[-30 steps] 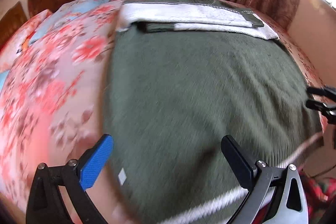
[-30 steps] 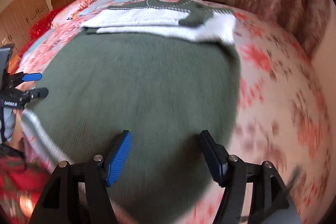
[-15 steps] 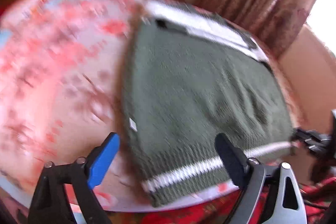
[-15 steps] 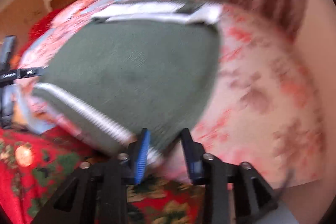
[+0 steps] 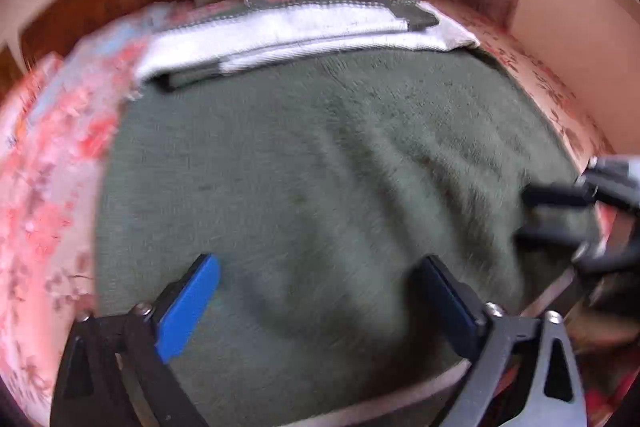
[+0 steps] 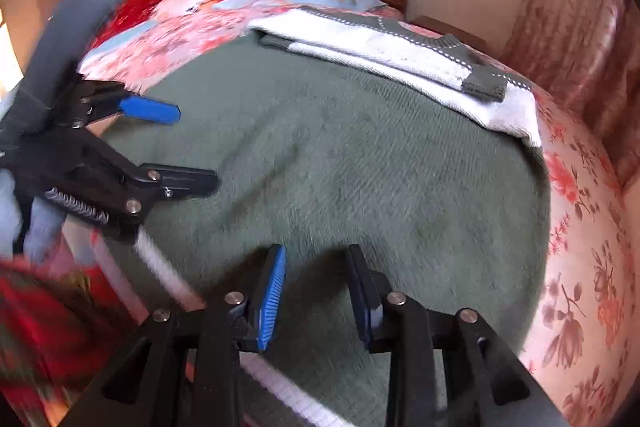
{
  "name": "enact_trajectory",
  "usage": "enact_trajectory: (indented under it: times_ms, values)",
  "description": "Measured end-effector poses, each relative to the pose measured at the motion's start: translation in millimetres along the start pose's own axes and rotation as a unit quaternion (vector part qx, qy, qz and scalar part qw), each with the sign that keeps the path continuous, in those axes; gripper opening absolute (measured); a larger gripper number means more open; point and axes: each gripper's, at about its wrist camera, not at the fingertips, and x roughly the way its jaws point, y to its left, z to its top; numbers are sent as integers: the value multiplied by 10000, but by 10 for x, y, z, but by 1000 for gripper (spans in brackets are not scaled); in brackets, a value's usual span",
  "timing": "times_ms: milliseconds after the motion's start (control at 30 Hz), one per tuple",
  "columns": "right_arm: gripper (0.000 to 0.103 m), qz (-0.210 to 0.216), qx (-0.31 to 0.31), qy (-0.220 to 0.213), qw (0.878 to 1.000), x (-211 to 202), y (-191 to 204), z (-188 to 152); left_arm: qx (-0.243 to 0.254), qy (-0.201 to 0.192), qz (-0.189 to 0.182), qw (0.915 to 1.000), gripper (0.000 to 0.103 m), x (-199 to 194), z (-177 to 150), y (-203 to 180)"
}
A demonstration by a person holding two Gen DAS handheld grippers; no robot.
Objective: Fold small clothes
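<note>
- Sweater point(image 5: 320, 163), green w/ white sleeves: flat on floral bed point(image 6: 580, 259), sleeves folded across top.
- Left claw point(image 5: 316, 291): jaws wide apart, nothing gripped, over hem.
- Right claw point(image 6: 316, 287): jaws narrowed, just been closing; no cloth pinched between them.

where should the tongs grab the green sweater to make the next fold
Probably the striped hem, coming from the near bed edge. The green sweater lies flat with its sleeves already folded across the far end, so the near hem is the free edge to lift over.
</note>
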Motion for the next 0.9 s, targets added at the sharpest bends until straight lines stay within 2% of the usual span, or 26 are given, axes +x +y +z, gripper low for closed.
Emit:
enact_trajectory:
  times_ms: [33, 100, 167, 233, 300, 400, 467, 567, 600, 633, 700, 833, 867, 900]
  values:
    - [34, -42, 29, 14, 10000, -81, -79, -104, -123, 4, -82, 9999, 103, -60, -102, 110]
    - [34, 17, 291, 42, 9996, -235, -267, -321, -252, 6, 12, 9997, 103, -152, -273, 299]
    - [34, 282, 480, -19, 9984, -397, -422, -539, -395, 47, 37, 9992, 103, -219, -378, 428]
    - [35, -51, 499, 308, 9983, -414, -434, -563, -485, 155, 71, 9987, 103, -248, -362, 449]
    - [35, -204, 487, 296, 9982, -437, -359, -451, -526, -8, 41, 9986, 103, -299, -287, 398]
    - [35, 223, 401, -248, 9986, -411, -136, -124, -552, -316, -381, 9972, 103, -299, -10, 184]
    - [35, 126, 182, -256, 9994, -244, 22, 74, -378, -337, -310, 9982, 103, -212, 145, 12]
    - [35, 11, -71, 88, 9999, 60, 123, 143, 9, 56, 46, 10000, 103, 17, 177, -133]
    - [35, 63, -103, -63, 9999, 22, 105, 96, 10, 133, 48, 9999, 103, 59, 119, -92]
    - [36, 140, -111, -71, 9998, -24, 62, 27, -111, 53, -86, 9999, 103, 31, 55, -15]
    - [36, 100, -32, -90, 9999, -178, -66, -181, -246, 9, 26, 9997, 103, -82, -123, 151]
    - [36, 341, 442, -88, 9984, -537, -366, -619, -417, -31, -5, 9991, 103, -327, -485, 443]
    - [37, 306, 474, -84, 9984, -530, -423, -615, -418, -34, -61, 9991, 103, -373, -550, 477]
    - [37, 137, 478, 126, 9987, -527, -439, -672, -360, -44, -86, 9993, 103, -384, -573, 509]
